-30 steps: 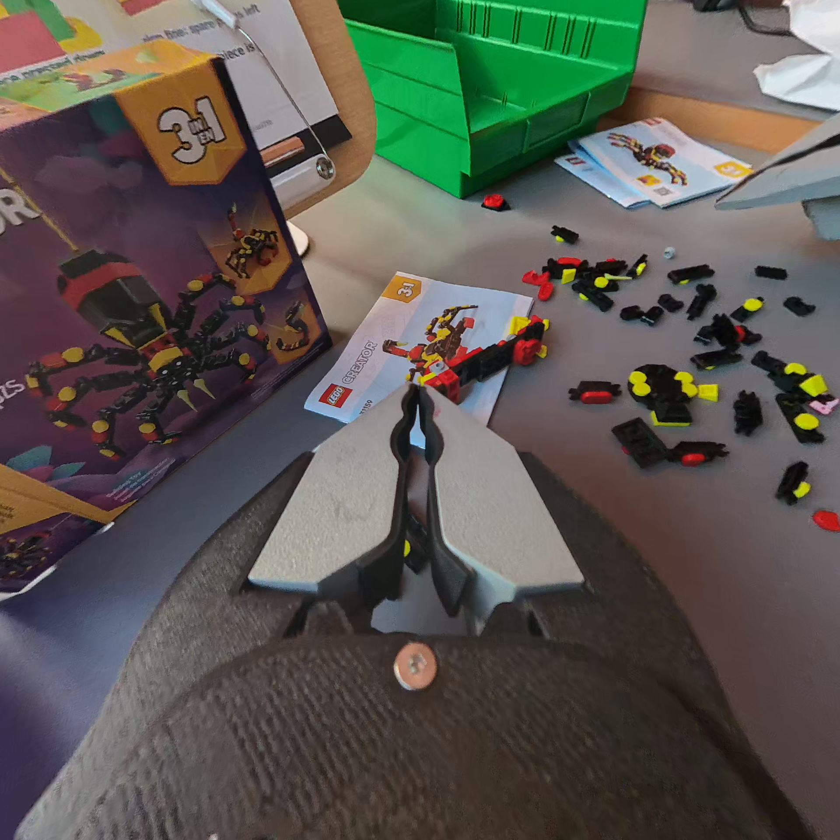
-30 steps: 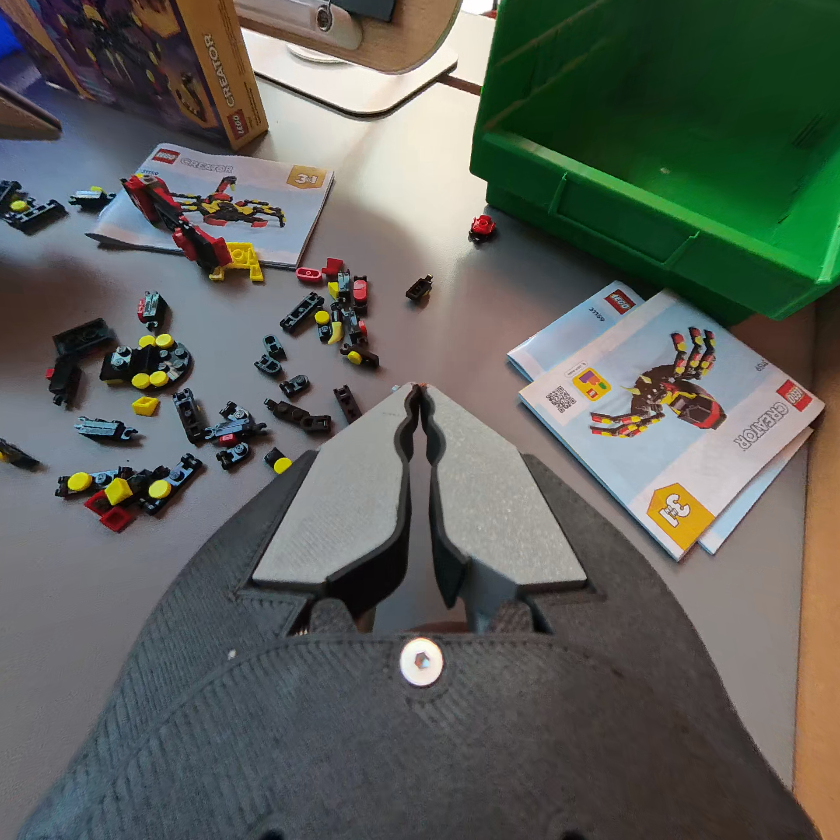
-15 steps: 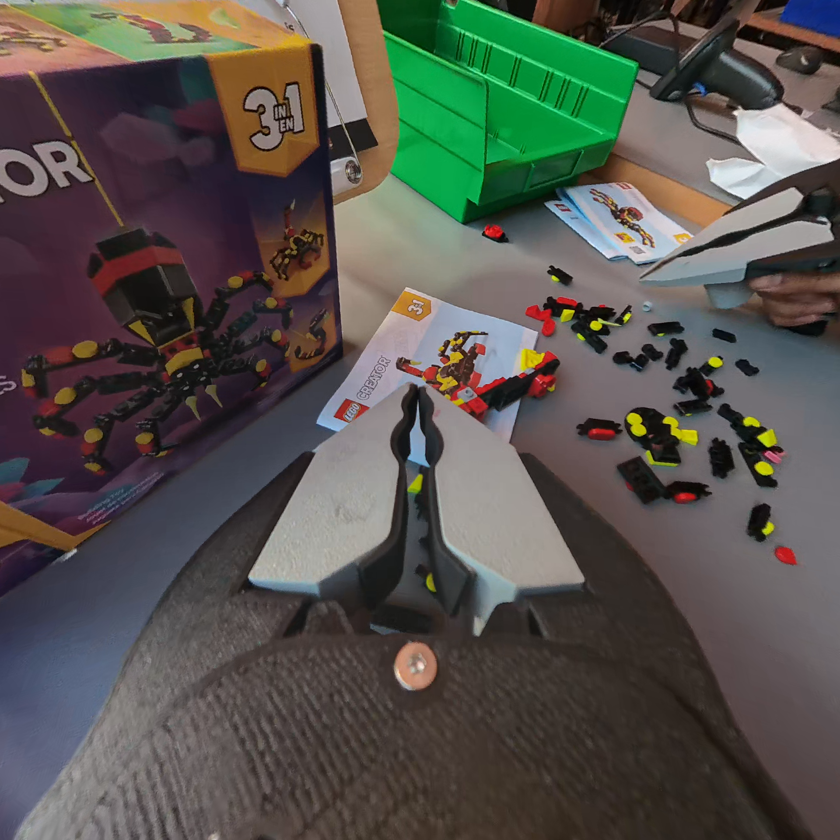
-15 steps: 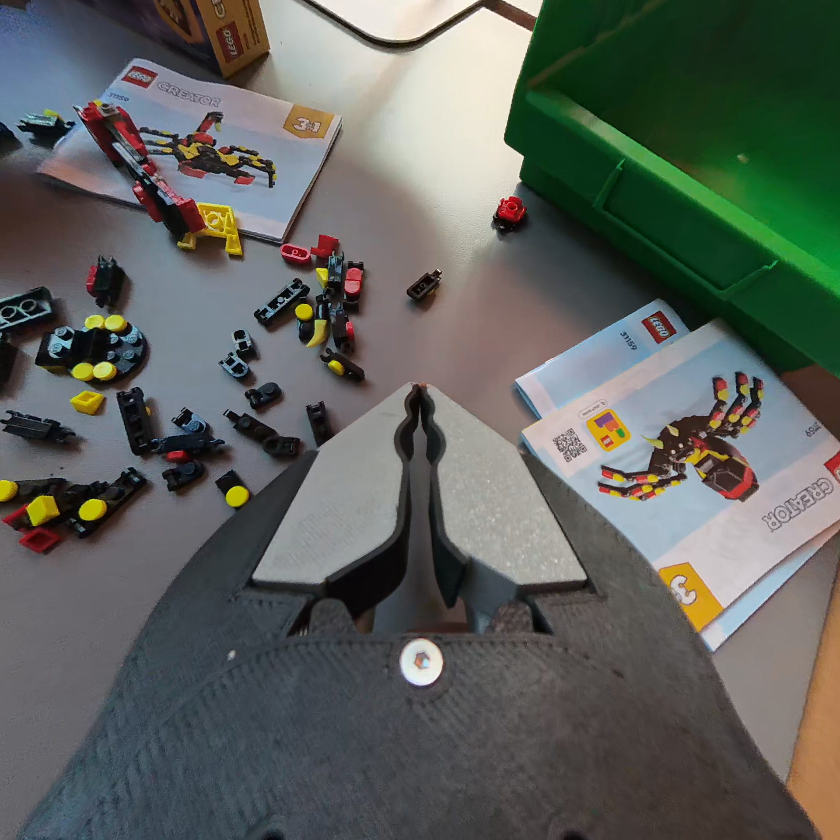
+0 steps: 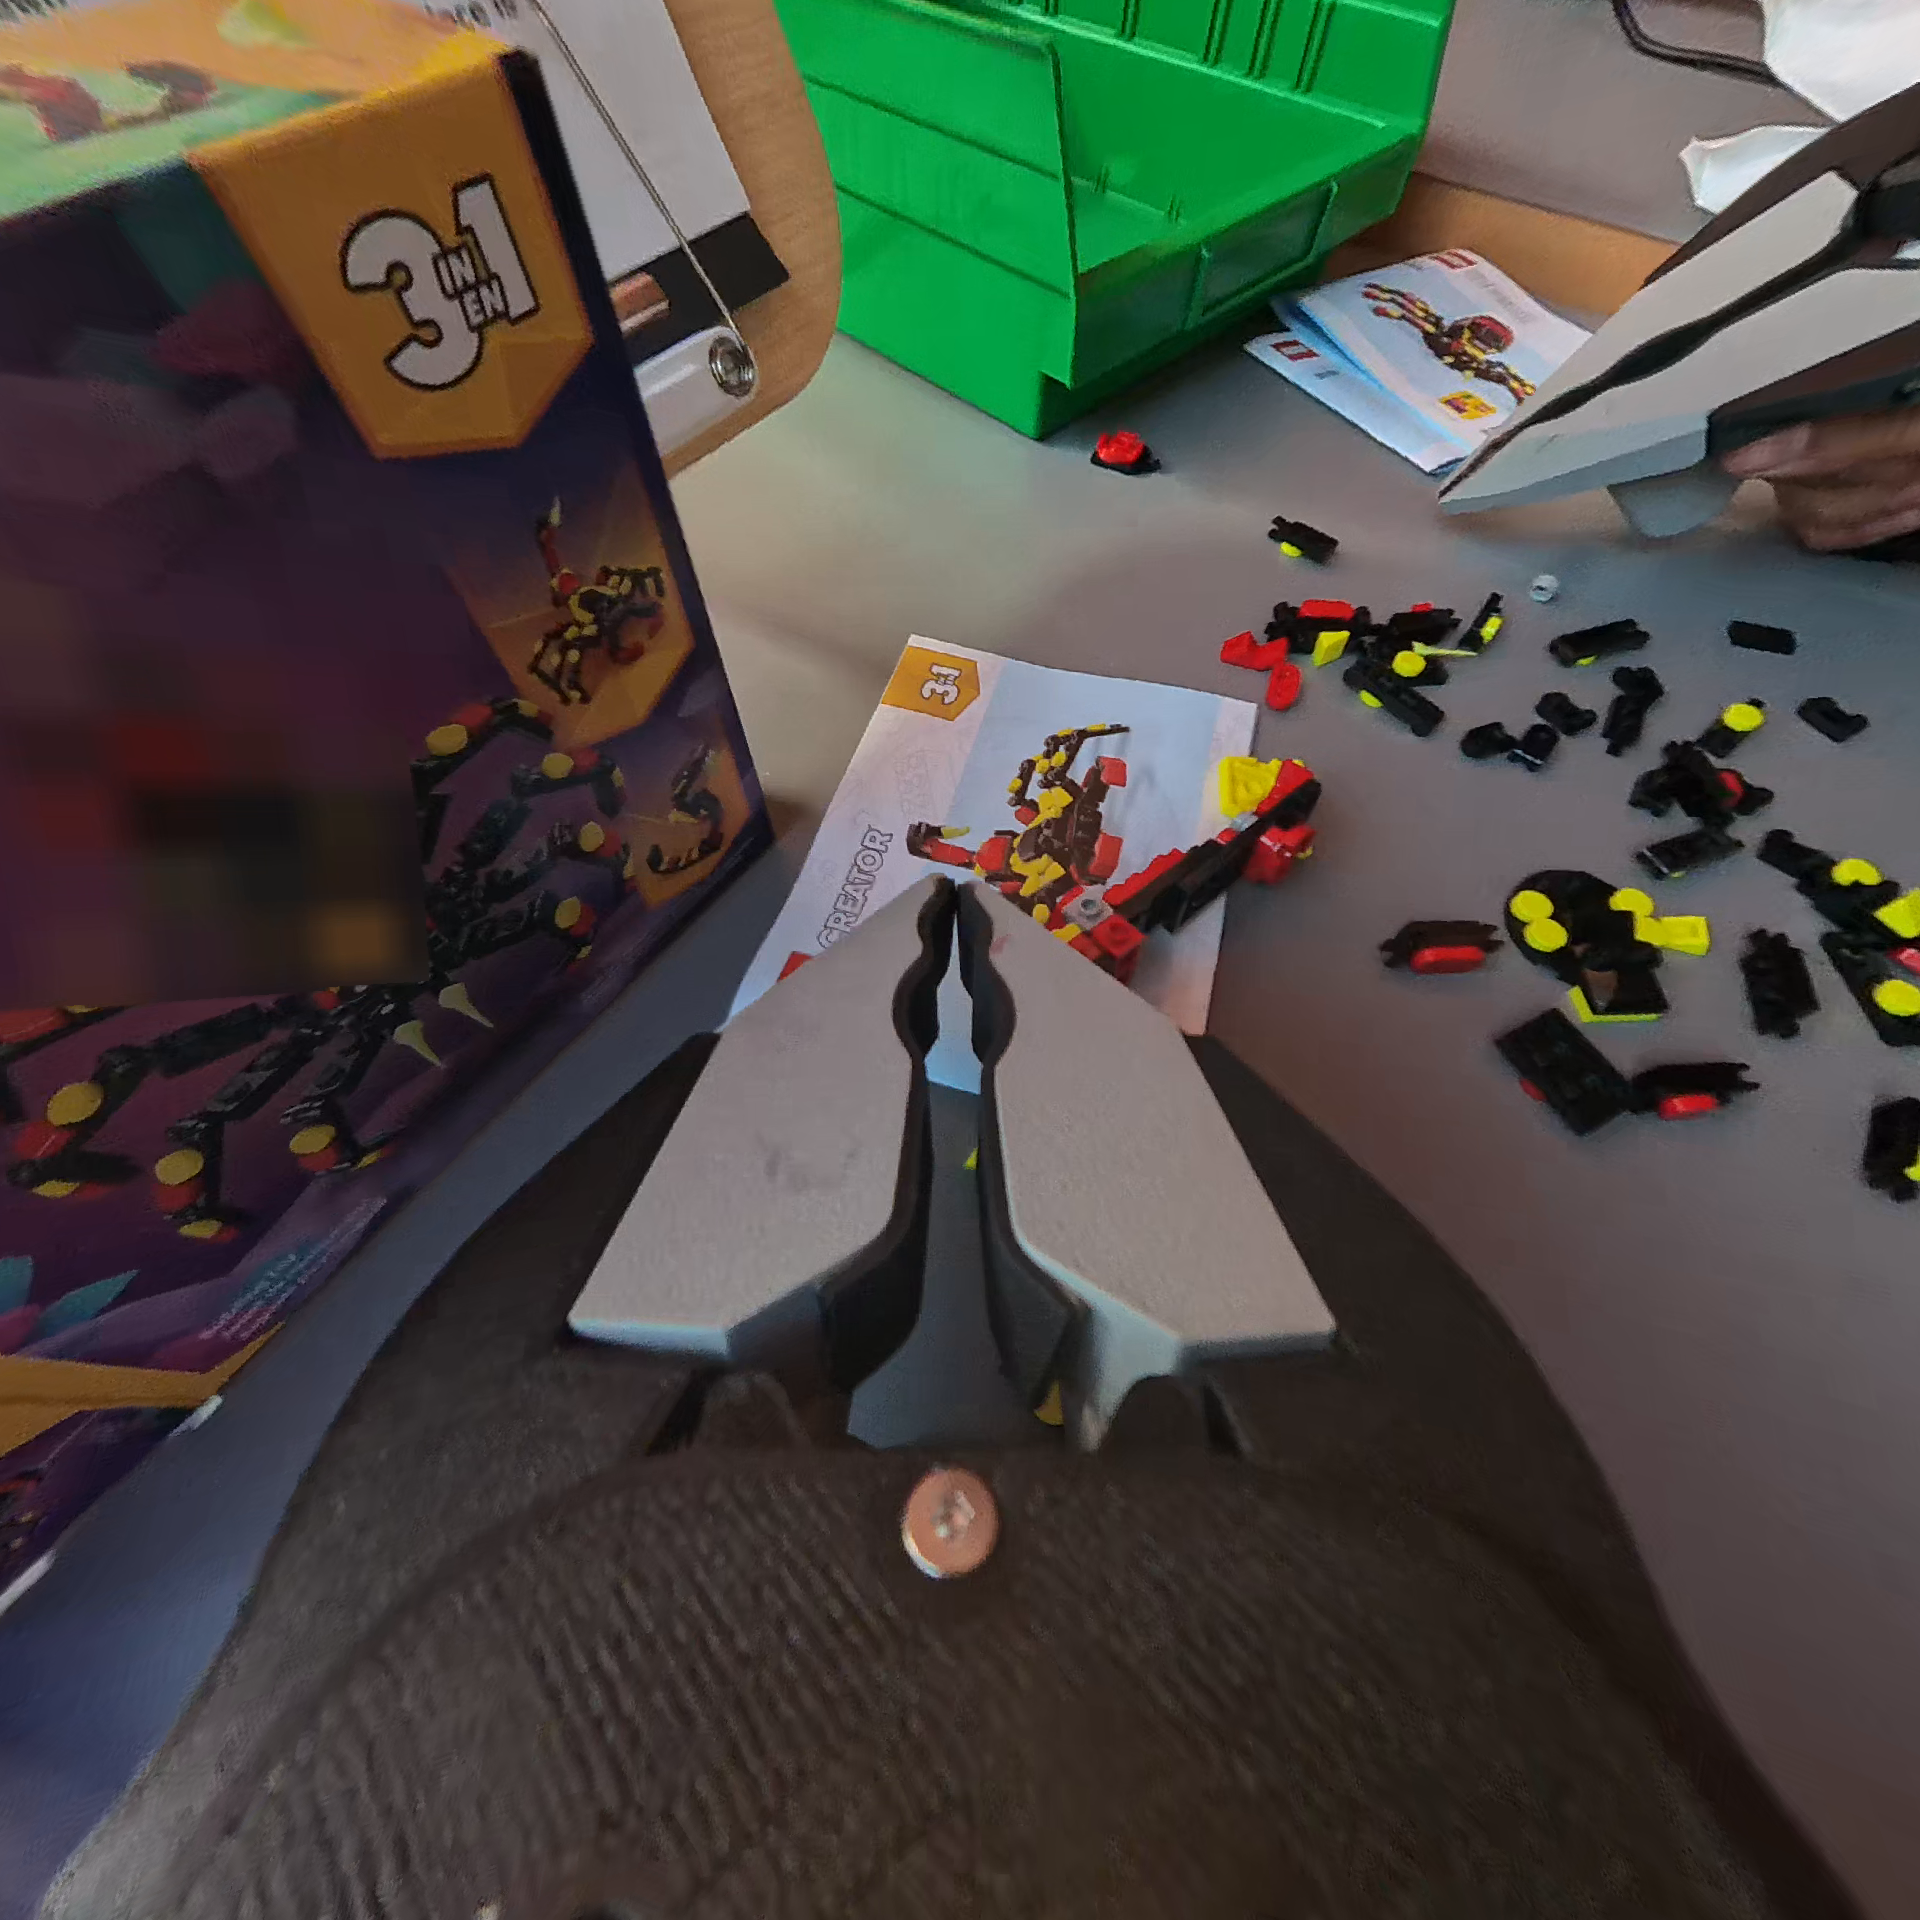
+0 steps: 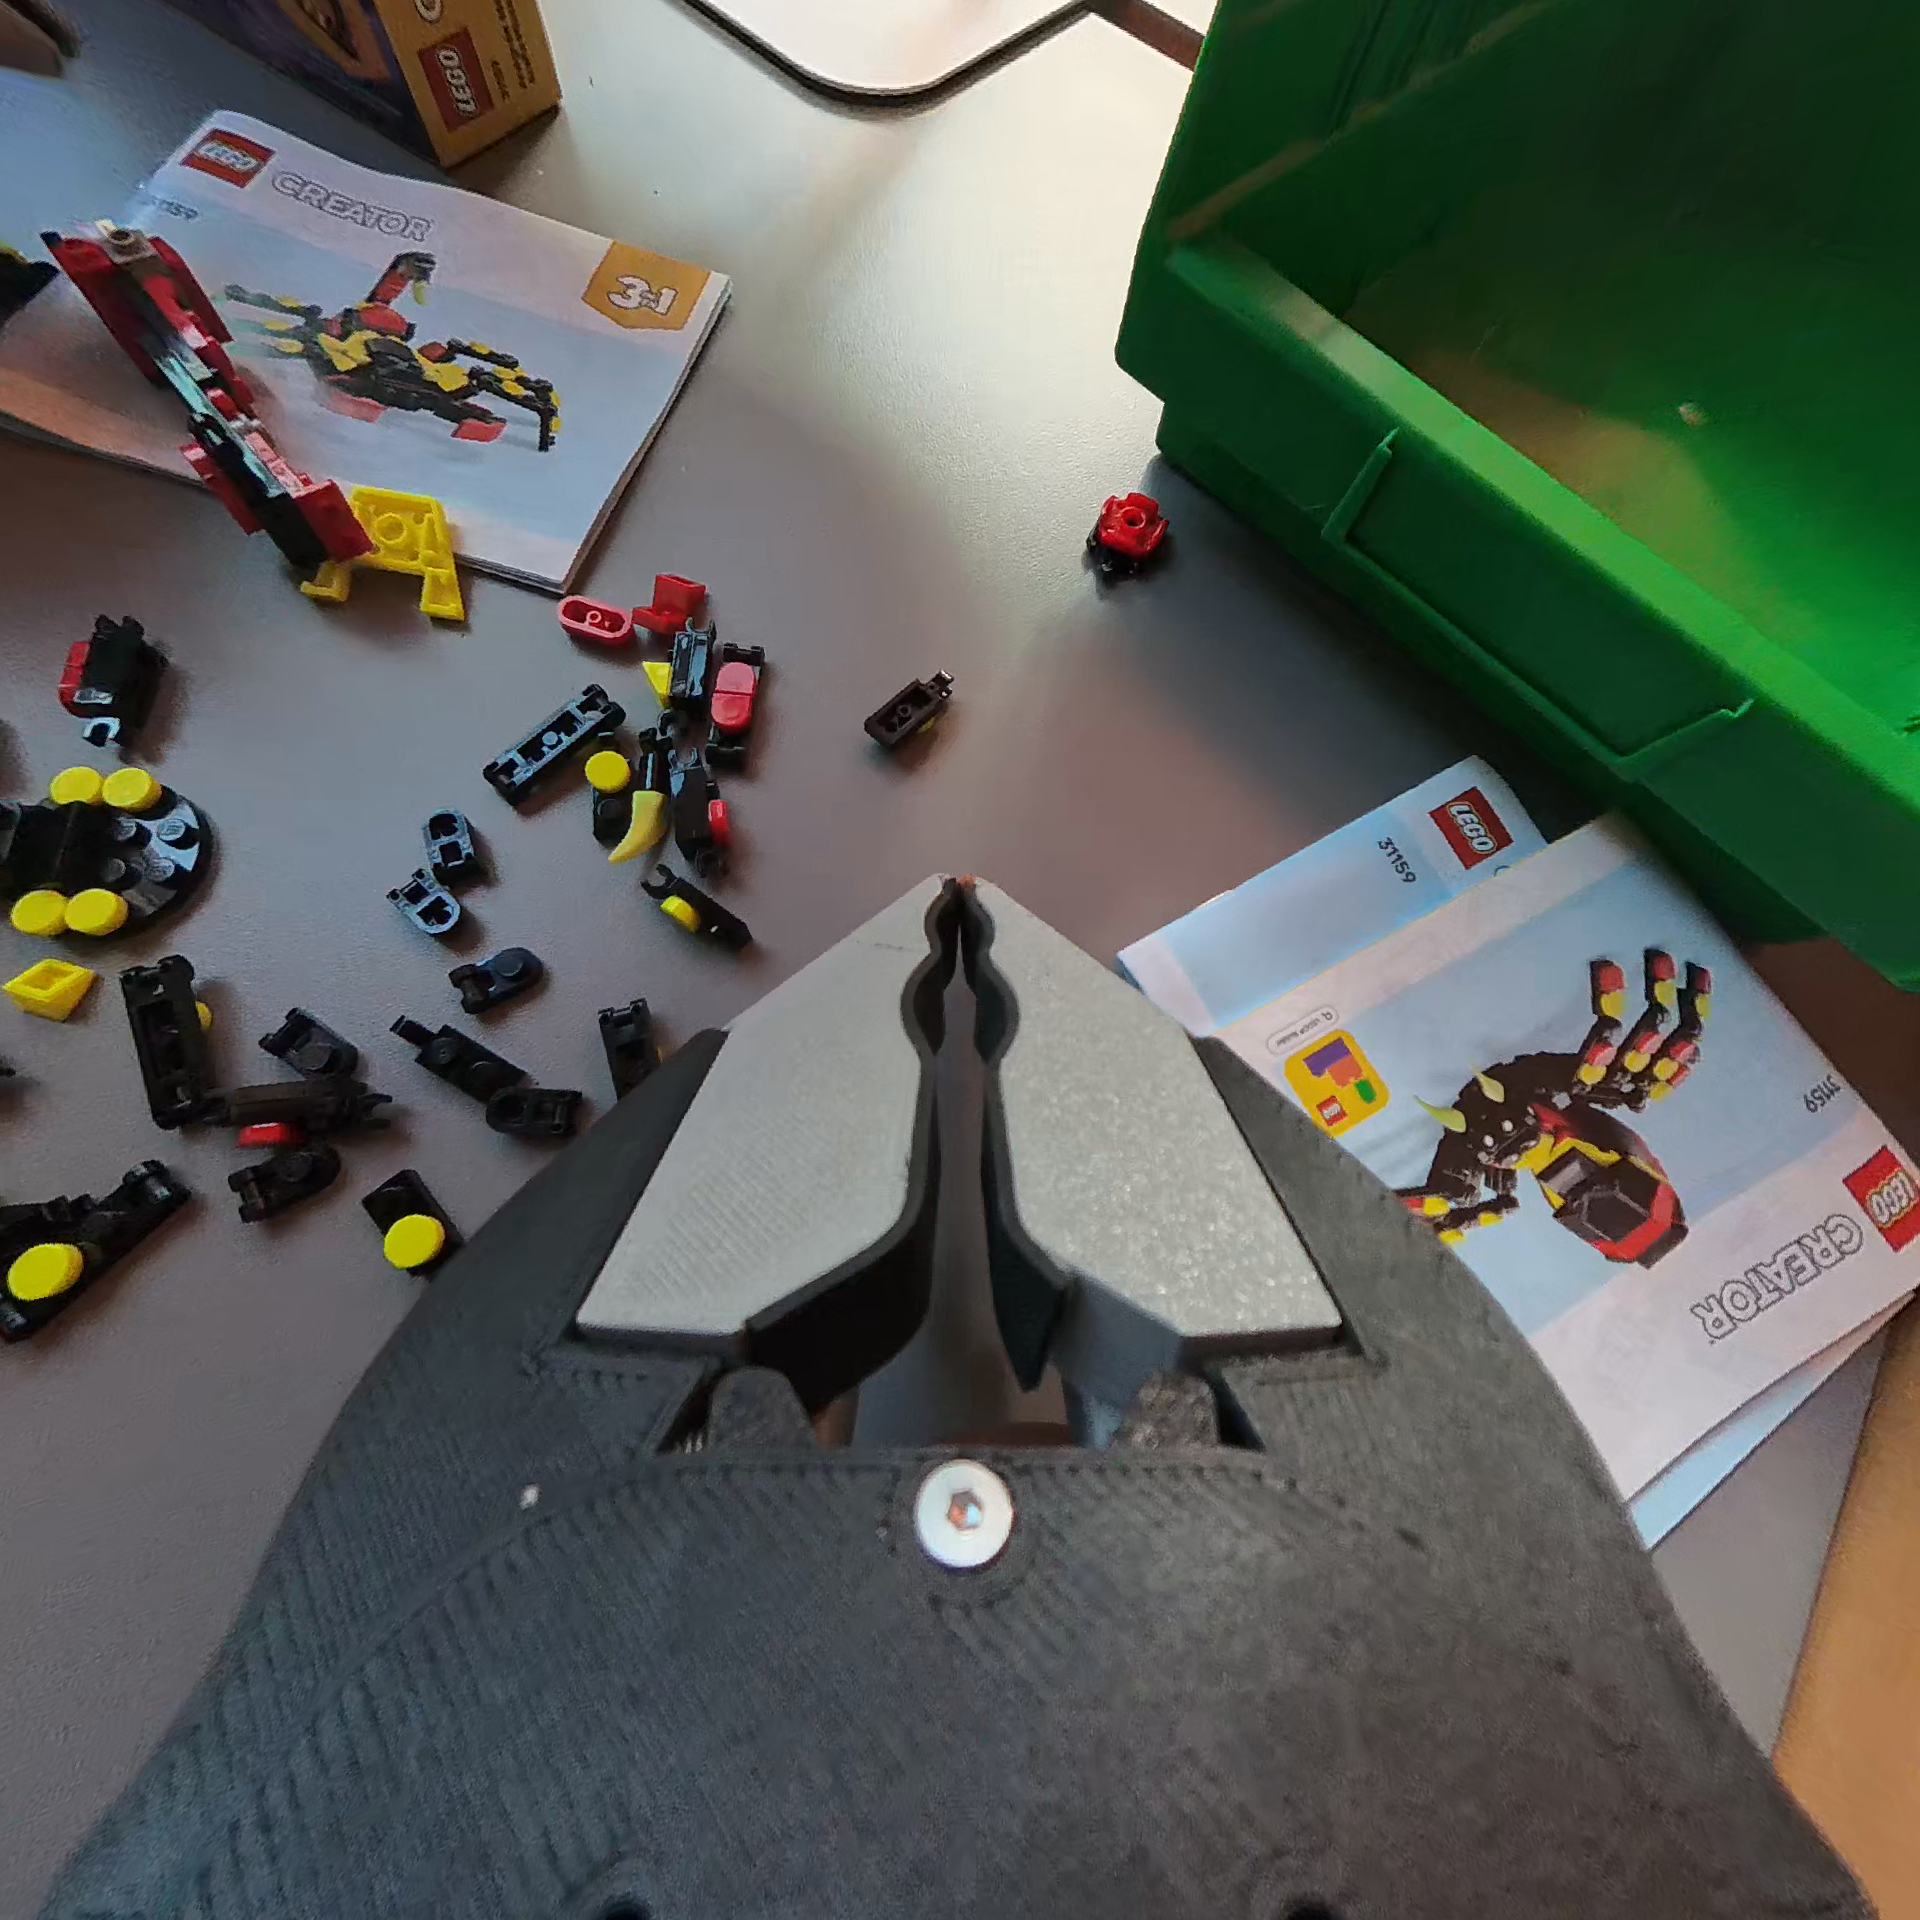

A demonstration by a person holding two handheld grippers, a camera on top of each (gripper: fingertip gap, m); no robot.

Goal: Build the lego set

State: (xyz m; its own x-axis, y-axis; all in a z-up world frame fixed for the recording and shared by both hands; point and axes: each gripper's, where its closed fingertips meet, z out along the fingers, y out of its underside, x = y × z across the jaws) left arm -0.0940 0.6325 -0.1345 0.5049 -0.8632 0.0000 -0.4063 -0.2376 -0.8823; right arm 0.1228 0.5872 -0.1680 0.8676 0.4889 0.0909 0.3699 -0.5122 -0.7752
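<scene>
Your landmark is the smooth grey table (image 6: 935, 343). At its far right stands the green plastic bin (image 6: 1558, 436), ribbed and open-fronted; at its far left the glossy cardboard box (image 5: 312, 727) stands upright. Two pale blue paper booklets (image 6: 1621, 1122) lie overlapped just in front of the bin, partly hidden by your right gripper (image 6: 958, 883), whose grainy grey fingers are pressed together, holding nothing. A third booklet (image 6: 416, 343) lies flat near the box, and the half-built red, black and yellow model (image 6: 223, 405) rests tilted across its edge. Your left gripper (image 5: 945, 885) hovers over that booklet's near corner, fingertips closed and empty. Loose small pieces (image 6: 623, 758), black, yellow and red, are scattered mid-table. One red round stud piece (image 6: 1129, 528) sits alone beside the bin.
</scene>
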